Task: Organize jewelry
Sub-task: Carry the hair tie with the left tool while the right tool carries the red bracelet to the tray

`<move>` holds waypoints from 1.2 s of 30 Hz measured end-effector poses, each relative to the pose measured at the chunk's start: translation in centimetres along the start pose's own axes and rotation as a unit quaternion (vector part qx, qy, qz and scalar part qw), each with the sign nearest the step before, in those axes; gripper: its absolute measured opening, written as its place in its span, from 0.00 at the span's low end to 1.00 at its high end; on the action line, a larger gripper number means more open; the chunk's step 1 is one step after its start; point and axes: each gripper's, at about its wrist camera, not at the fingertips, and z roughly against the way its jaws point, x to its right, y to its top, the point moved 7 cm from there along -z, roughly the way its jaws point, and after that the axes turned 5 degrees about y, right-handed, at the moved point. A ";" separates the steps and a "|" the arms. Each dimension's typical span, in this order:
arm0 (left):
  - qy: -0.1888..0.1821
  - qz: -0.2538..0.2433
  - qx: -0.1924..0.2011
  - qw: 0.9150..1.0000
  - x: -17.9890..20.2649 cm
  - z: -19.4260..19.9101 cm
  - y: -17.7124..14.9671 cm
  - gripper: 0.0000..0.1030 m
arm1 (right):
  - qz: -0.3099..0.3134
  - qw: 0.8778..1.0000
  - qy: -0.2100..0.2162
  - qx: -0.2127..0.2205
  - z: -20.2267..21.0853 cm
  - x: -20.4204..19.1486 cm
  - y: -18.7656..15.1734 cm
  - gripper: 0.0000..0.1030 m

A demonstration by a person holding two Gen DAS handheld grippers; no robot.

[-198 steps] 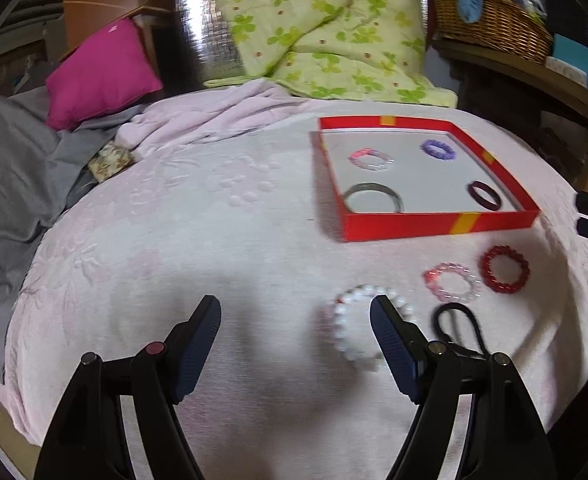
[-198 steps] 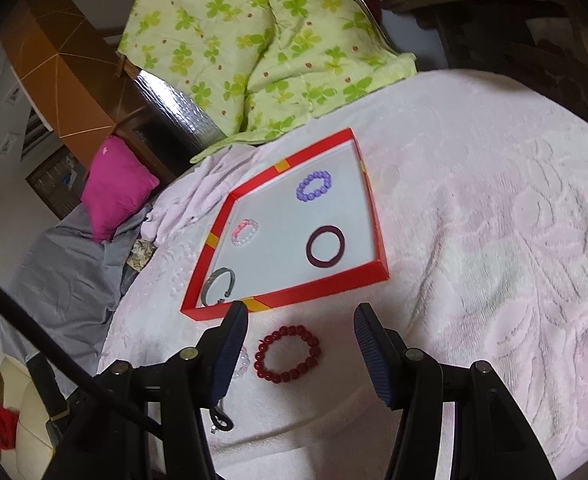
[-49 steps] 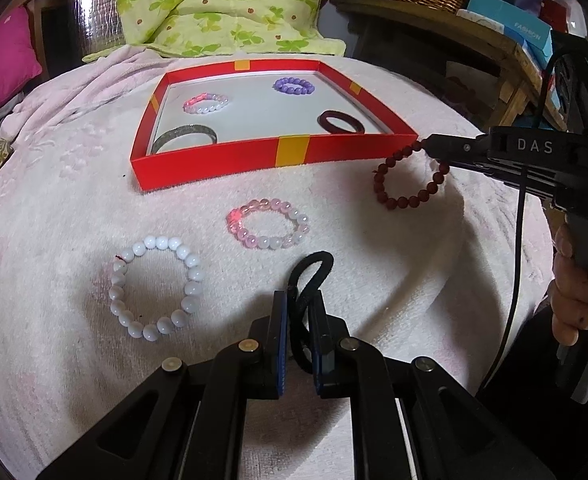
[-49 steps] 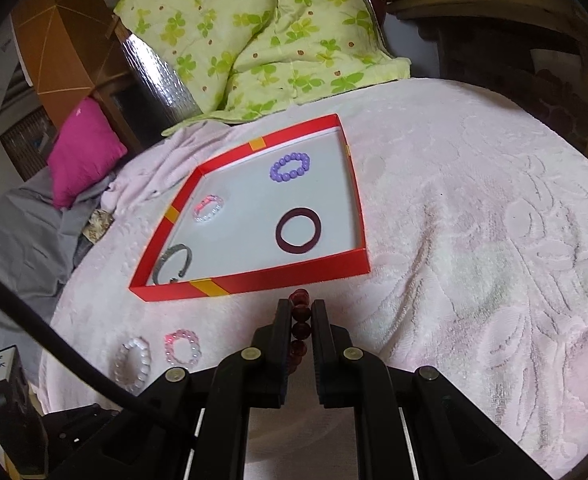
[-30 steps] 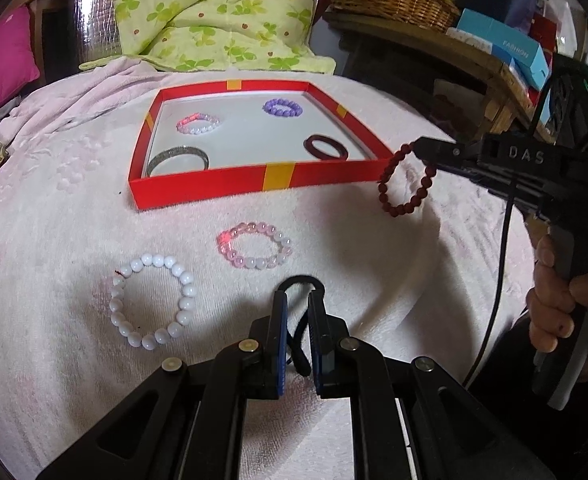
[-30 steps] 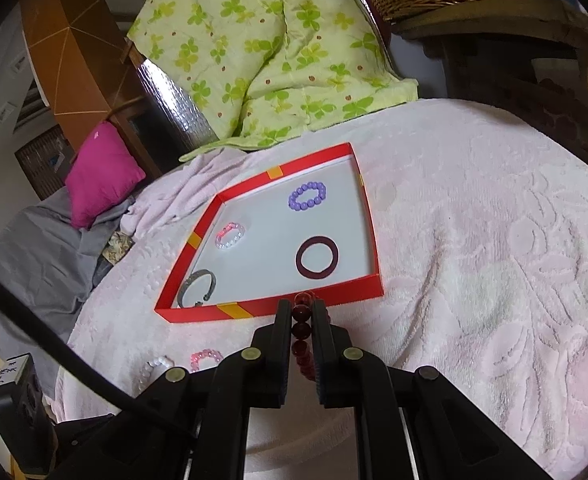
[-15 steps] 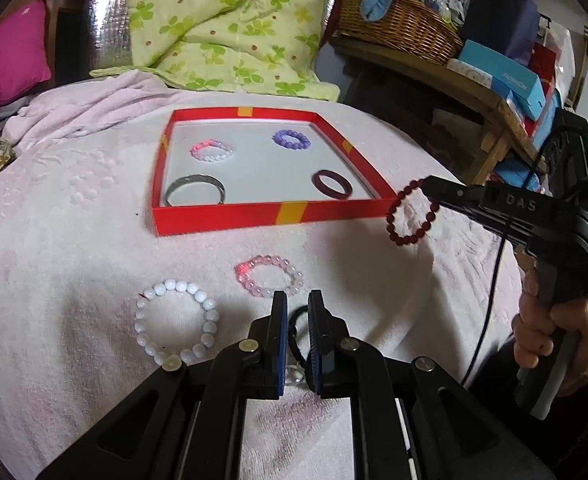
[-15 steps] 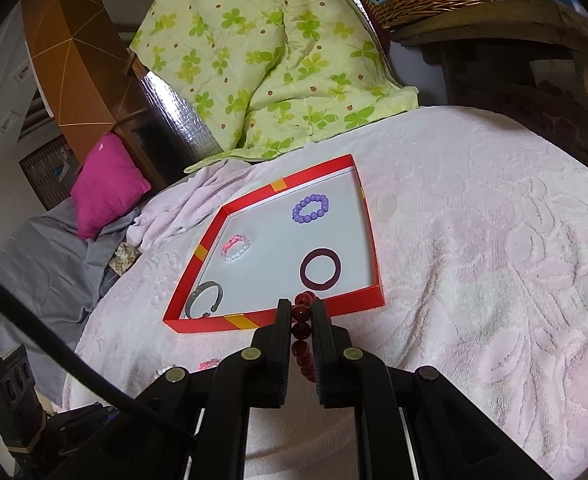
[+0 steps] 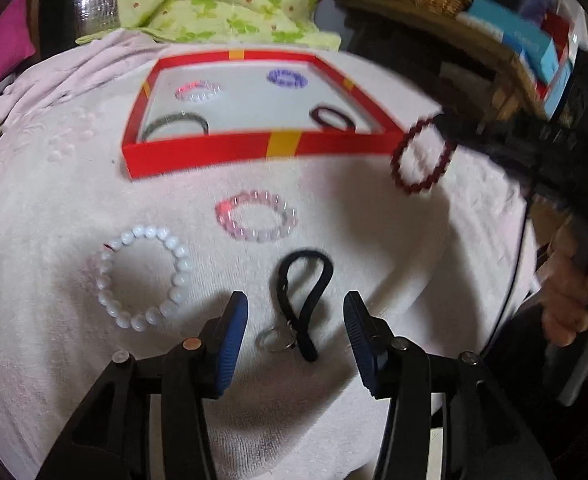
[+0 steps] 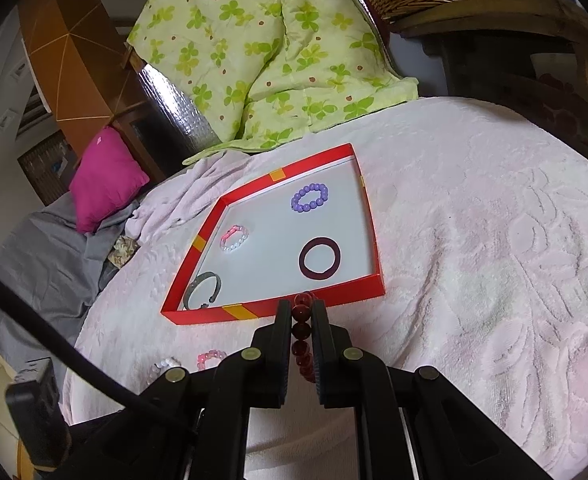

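The black cord loop (image 9: 304, 300), pinched a second earlier, now lay free on the pink blanket (image 9: 53, 208) between the opening jaws of the left gripper (image 9: 295, 320), at lower centre. The right gripper (image 10: 302, 322) clenched the dark red bead bracelet (image 10: 301, 330). The red tray (image 10: 197, 316) held four bracelets.
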 end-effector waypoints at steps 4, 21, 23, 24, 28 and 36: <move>0.018 -0.031 0.006 0.999 0.6 -0.3 -0.2 0.27 | 0.000 1.000 0.000 -0.003 -0.1 0.0 -0.1 0.10; 0.017 0.001 0.108 0.994 -0.6 4.2 2.2 0.07 | 0.003 1.000 0.011 0.008 0.5 -0.4 0.2 0.10; 0.009 0.007 0.128 0.992 -0.8 5.1 2.9 0.07 | 0.003 1.000 0.014 0.012 0.6 -0.5 0.4 0.10; 0.005 0.012 0.137 0.991 -1.0 5.5 3.3 0.07 | 0.004 1.000 0.017 0.014 0.6 -0.6 0.5 0.10; -0.001 0.028 0.147 0.989 -1.5 6.5 5.4 0.07 | 0.006 1.000 0.023 0.021 0.5 -1.1 1.0 0.10; -0.009 0.026 0.168 0.985 -1.4 5.3 11.6 0.07 | 0.009 0.999 0.030 0.036 -0.2 -1.6 3.3 0.10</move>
